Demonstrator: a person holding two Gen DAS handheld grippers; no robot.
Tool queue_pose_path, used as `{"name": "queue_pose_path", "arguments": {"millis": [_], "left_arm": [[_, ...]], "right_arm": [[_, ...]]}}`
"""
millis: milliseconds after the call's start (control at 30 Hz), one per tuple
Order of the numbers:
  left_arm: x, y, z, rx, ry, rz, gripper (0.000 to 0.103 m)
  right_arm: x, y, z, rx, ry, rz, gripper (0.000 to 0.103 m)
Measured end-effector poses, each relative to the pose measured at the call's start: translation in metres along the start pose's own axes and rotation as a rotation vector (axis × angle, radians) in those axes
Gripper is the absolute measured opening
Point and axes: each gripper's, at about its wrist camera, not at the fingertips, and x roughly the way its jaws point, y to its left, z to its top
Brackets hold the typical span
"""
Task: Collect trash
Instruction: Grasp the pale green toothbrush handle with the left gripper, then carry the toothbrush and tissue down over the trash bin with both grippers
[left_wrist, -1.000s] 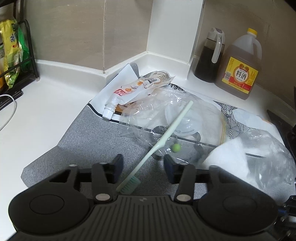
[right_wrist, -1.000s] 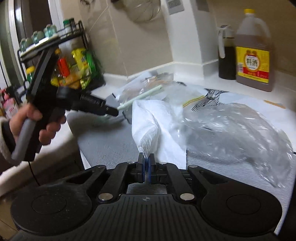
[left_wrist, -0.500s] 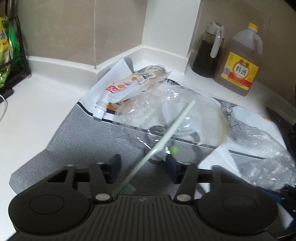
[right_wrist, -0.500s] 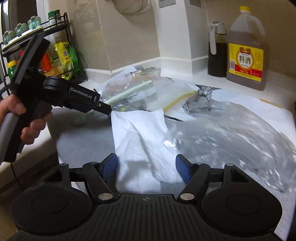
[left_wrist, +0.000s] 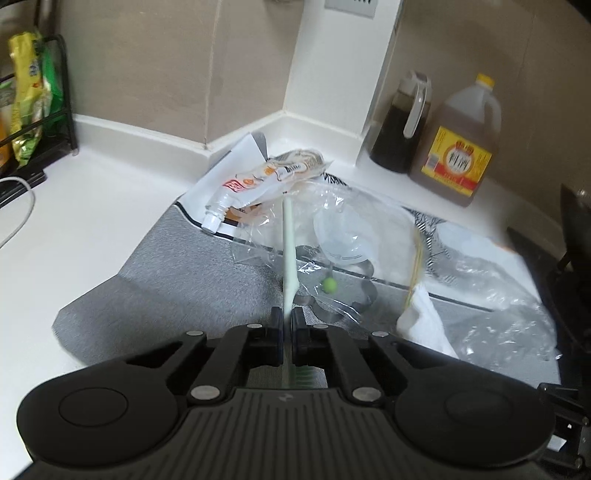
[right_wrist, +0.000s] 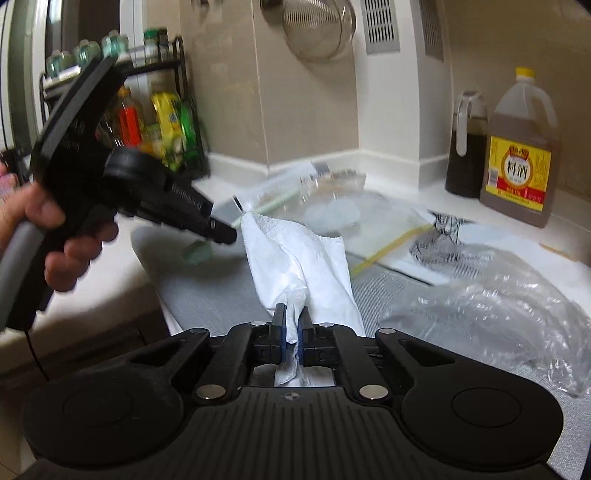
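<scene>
Two grips are closed: the left gripper (left_wrist: 287, 321) clamps the pale green toothbrush (left_wrist: 289, 251), bristles hidden behind the pads; the right gripper (right_wrist: 291, 325) pinches the white tissue (right_wrist: 295, 254). Both jaws just closed. At two o'clock the jug (right_wrist: 519, 155) reads 料酒. The tube (left_wrist: 258, 181) lettering at twelve o'clock is illegible.

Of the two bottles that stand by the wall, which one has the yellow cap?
The large jug with the yellow-and-red label, on the right. The dark bottle beside it has a white handle.
</scene>
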Motion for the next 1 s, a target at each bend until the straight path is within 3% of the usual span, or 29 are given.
{"name": "queue_pose_path", "arguments": {"millis": [167,433,1000], "left_arm": [[-0.038,0.001,-0.009,-0.035,-0.057,-0.023,0.004],[-0.109,0.001,-0.045,-0.028,-0.13,-0.011,0.004],[-0.208,0.022,-0.166,-0.057,-0.132,0.056,0.004]], "right_arm": [[-0.019,0.006,0.01,0.003,-0.067,0.007,0.006],[-0.054,0.028,0.007,-0.033,-0.097,0.032,0.006],[-0.124,0.099,-0.071,-0.103,0.043,0.158,0.006]]}}
